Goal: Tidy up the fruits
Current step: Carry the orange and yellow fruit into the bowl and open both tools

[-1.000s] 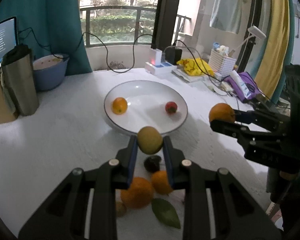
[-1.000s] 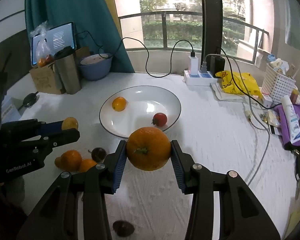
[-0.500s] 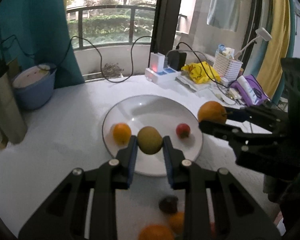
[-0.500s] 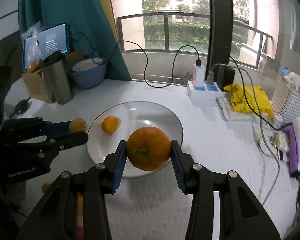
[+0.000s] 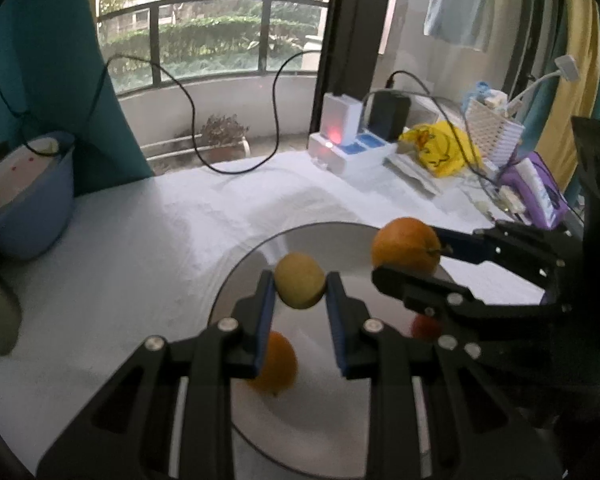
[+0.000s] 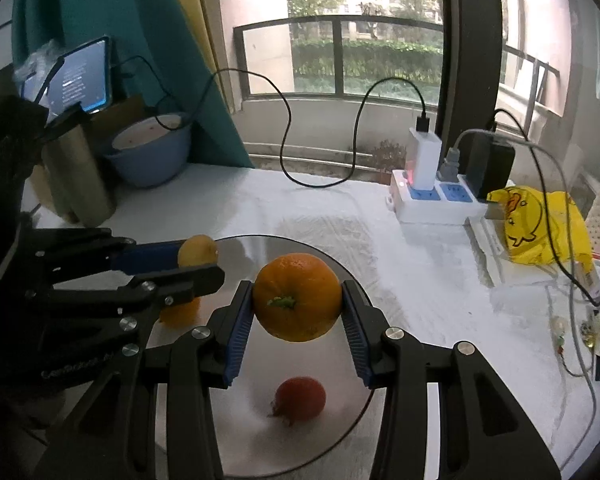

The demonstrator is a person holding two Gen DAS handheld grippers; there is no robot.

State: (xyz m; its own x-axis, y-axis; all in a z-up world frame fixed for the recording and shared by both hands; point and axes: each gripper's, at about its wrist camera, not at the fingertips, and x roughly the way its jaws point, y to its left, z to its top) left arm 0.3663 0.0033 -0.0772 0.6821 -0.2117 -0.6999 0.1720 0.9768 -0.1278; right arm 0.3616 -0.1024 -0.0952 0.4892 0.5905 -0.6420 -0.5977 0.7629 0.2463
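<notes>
My left gripper [image 5: 300,286] is shut on a yellow-green fruit [image 5: 300,285] and holds it above the white plate [image 5: 244,268]. My right gripper [image 6: 297,298] is shut on a large orange [image 6: 297,297], also above the plate [image 6: 340,268]. Each gripper shows in the other's view: the right one with its orange [image 5: 406,246], the left one with its yellow fruit [image 6: 198,251]. On the plate lie a small orange [image 5: 276,366], partly hidden by my left finger, and a small red fruit [image 6: 300,398].
A blue bowl [image 6: 152,156] and a steel tumbler [image 6: 78,176] stand at the back left. A power strip with chargers and cables [image 6: 432,196], a yellow bag [image 6: 536,224], a white basket [image 5: 492,136] and a purple item [image 5: 536,188] crowd the right side.
Both grippers have moved forward with their fruits and now hang over the plate. The loose fruits on the cloth near me have dropped out of view.
</notes>
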